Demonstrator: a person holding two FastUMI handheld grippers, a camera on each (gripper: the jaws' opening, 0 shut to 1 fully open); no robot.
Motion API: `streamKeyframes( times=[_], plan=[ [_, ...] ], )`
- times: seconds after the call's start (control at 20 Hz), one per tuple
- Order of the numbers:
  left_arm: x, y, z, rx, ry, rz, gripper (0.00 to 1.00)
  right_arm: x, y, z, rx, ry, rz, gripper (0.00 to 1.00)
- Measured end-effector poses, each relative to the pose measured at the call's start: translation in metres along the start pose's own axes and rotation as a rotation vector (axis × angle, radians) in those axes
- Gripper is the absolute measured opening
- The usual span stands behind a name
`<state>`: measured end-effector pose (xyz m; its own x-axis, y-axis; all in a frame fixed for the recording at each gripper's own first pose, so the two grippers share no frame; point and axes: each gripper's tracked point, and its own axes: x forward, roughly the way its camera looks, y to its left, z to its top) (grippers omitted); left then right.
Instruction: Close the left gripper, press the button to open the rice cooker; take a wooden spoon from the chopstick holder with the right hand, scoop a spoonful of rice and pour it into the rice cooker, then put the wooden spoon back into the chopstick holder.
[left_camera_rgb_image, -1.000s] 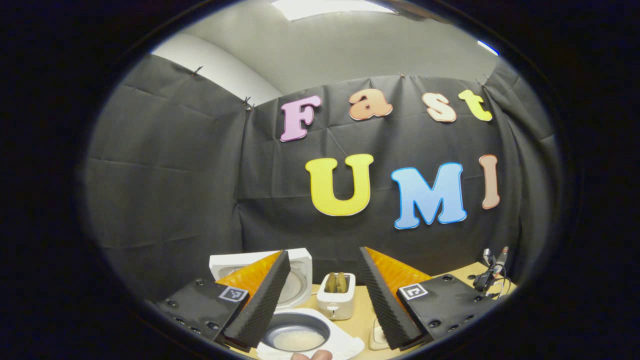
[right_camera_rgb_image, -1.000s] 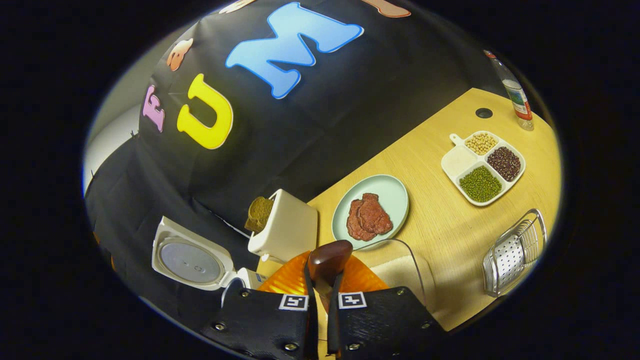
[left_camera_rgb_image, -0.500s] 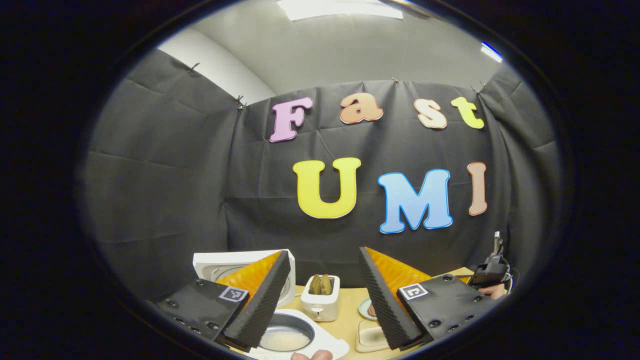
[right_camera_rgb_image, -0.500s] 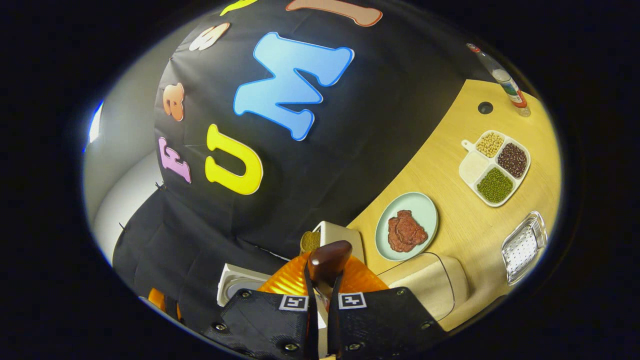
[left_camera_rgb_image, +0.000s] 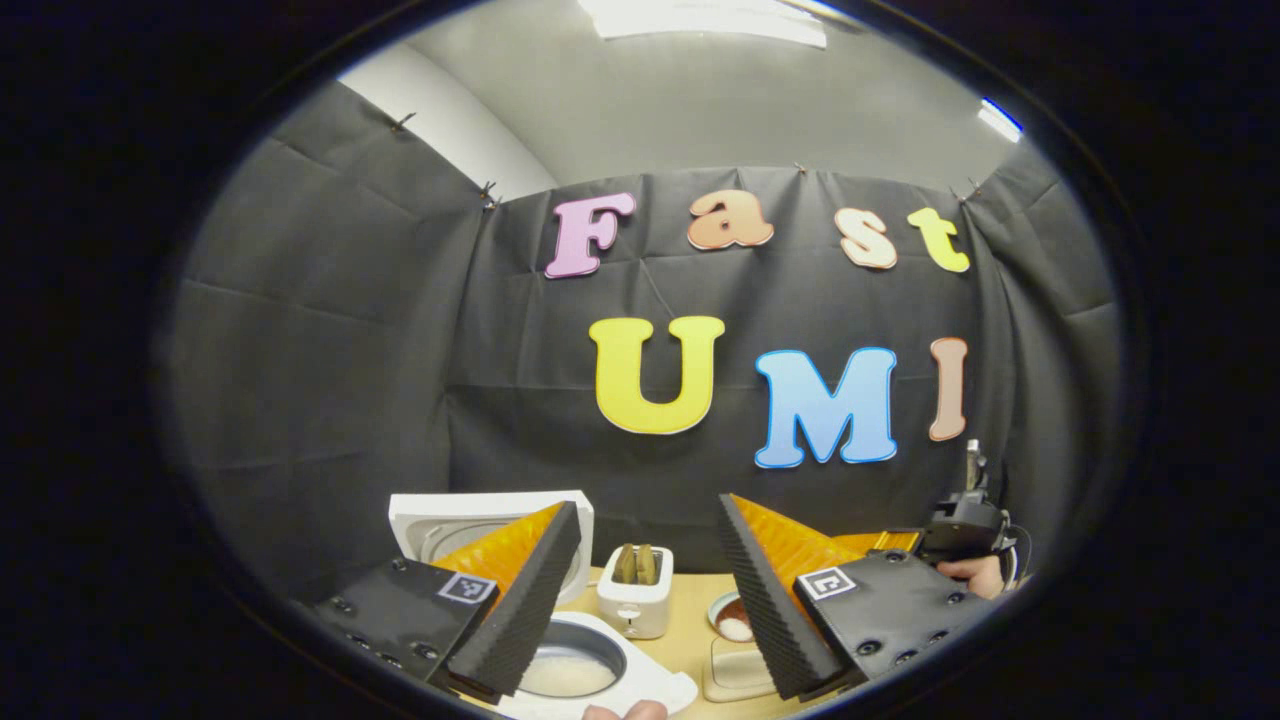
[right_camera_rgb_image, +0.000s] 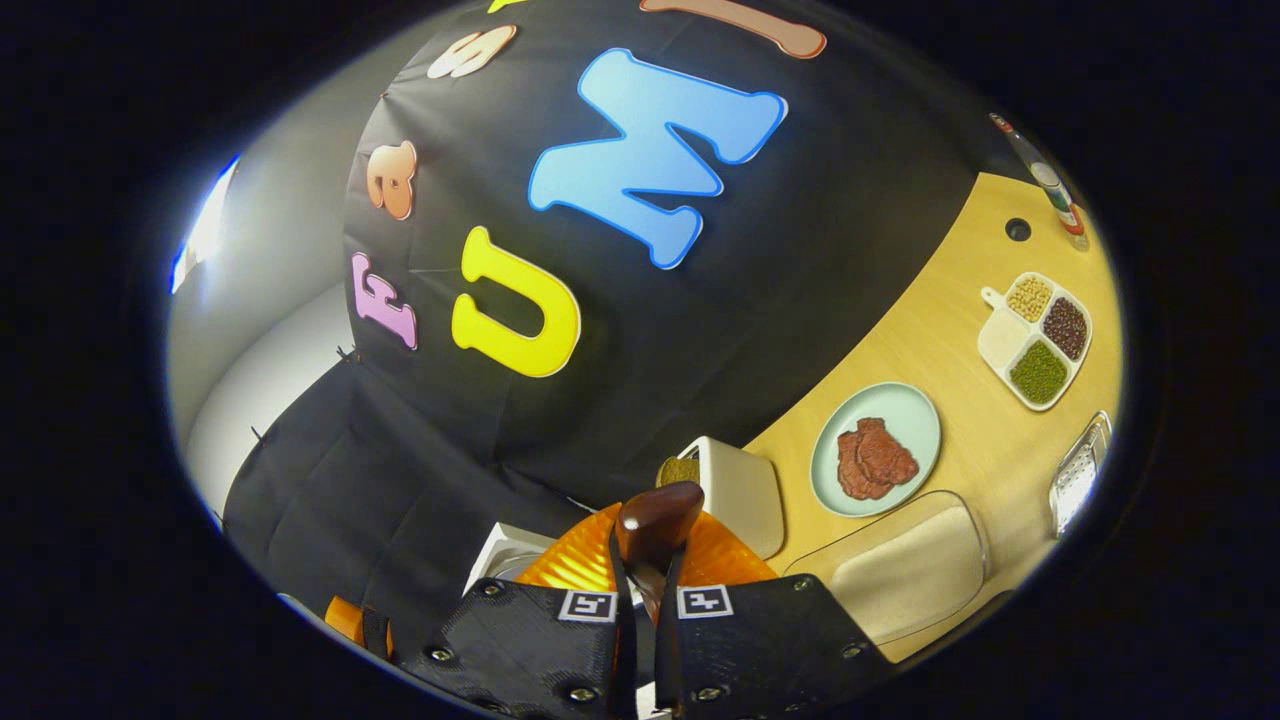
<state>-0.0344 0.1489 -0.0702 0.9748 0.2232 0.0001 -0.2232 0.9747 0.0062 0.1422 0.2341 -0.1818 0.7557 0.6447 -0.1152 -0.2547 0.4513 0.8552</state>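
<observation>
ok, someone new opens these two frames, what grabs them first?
Probably the right gripper, shut on the dark brown wooden spoon at the bottom of its view. Next, the open white rice cooker with pale rice in its pot, low between the left gripper's spread fingers, and the pale green plate of red meat on the wooden table.

light: bright ceiling panel (left_camera_rgb_image: 705, 18) overhead | focus: sharp | edges: strong fisheye bending | shadows: soft

Staged kitchen booth: black cloth wall (left_camera_rgb_image: 330, 380), wooden table (right_camera_rgb_image: 940, 350) with toaster (left_camera_rgb_image: 634, 592), rice cooker (left_camera_rgb_image: 560, 660), plate of meat (right_camera_rgb_image: 876, 462).
</observation>
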Motion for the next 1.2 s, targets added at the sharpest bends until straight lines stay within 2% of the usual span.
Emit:
streamKeyframes(
  times=[0.35, 0.4, 0.45, 0.5, 0.65, 0.7, 0.85, 1.05, 1.1, 1.2],
  plan=[
    [0.003, 0.031, -0.01, 0.037, 0.002, -0.013, 0.94, 0.042, 0.043, -0.04, -0.035, 0.055, 0.053, 0.07],
    [0.003, 0.038, -0.011, 0.039, 0.003, -0.009, 0.89, 0.047, 0.046, -0.047, -0.036, 0.063, 0.056, 0.07],
    [0.003, 0.044, -0.011, 0.04, 0.004, -0.003, 0.89, 0.052, 0.049, -0.053, -0.033, 0.072, 0.057, 0.07],
    [0.003, 0.051, -0.012, 0.041, 0.005, 0.004, 0.94, 0.058, 0.051, -0.061, -0.032, 0.083, 0.058, 0.07],
    [0.001, 0.07, -0.012, 0.051, 0.003, 0.032, 0.94, 0.073, 0.055, -0.085, -0.048, 0.125, 0.057, 0.07],
    [-0.001, 0.077, -0.014, 0.054, 0.004, 0.046, 0.98, 0.079, 0.055, -0.096, -0.063, 0.142, 0.055, 0.07],
    [-0.004, 0.094, -0.02, 0.044, 0.009, 0.075, 0.89, 0.096, 0.054, -0.119, -0.136, 0.187, 0.046, 0.07],
    [-0.008, 0.11, -0.024, 0.041, 0.013, 0.101, 0.89, 0.113, 0.057, -0.148, -0.199, 0.228, 0.033, 0.07],
    [-0.01, 0.114, -0.024, 0.041, 0.013, 0.108, 0.94, 0.116, 0.058, -0.155, -0.226, 0.237, 0.035, 0.07],
    [-0.012, 0.121, -0.027, 0.042, 0.014, 0.121, 0.94, 0.122, 0.063, -0.168, -0.287, 0.256, 0.04, 0.07]
  ],
)
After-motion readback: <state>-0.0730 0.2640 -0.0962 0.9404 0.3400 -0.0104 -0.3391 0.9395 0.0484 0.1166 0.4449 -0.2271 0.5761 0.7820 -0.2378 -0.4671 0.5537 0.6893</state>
